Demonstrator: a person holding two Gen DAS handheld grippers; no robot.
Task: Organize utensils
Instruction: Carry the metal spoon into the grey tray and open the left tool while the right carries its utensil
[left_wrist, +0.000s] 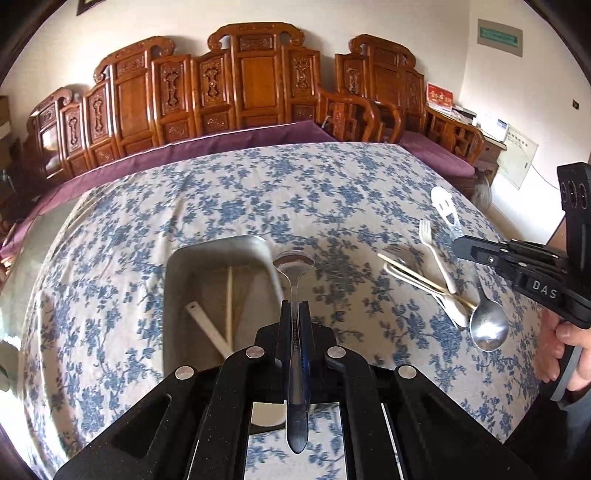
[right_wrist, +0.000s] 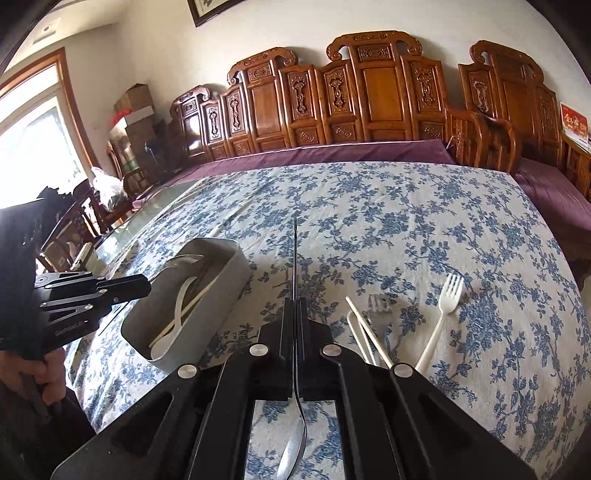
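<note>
Item: steel spoon (left_wrist: 294, 273), shiny, slim-handled, bowl forward; our left gripper (left_wrist: 294, 306) is clamped on its handle, just right of the grey tray (left_wrist: 173, 295). Item: second steel spoon (right_wrist: 295, 443), seen edge-on, pinched in our right gripper (right_wrist: 294, 306), bowl trailing behind the fingers. White plastic fork (right_wrist: 441, 317) and chopsticks (right_wrist: 369, 336) lie right of it. Lettering "DAS" shows on the right gripper's body.
</note>
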